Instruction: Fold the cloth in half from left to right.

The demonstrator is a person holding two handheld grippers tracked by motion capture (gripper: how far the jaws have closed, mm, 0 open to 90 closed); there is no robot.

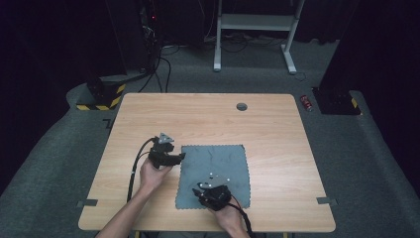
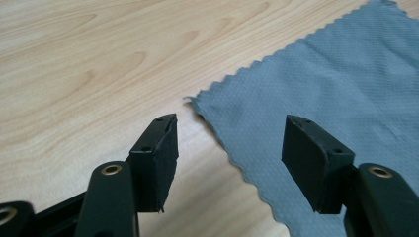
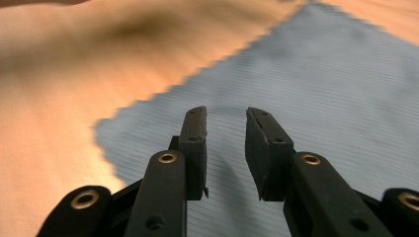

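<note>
Cloth [image 1: 214, 176] is spread flat on the table [image 1: 267, 134]; its corner is seen just ahead of the wide, empty left gripper [image 2: 230, 150]. The right gripper [image 3: 226, 143], narrowed and empty, is held above it.

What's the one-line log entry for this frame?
cloth: flat on table | left gripper: open, at cloth's corner | right gripper: part open over cloth, nothing gripped

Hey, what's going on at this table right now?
A person is working on a grey cloth spread flat on a wooden table, with a gripper in each hand. The left gripper hovers at the cloth's far left corner, fingers wide open, nothing between them. The right gripper is over the cloth's near left part, fingers narrowly apart, gripping nothing yet.
</note>
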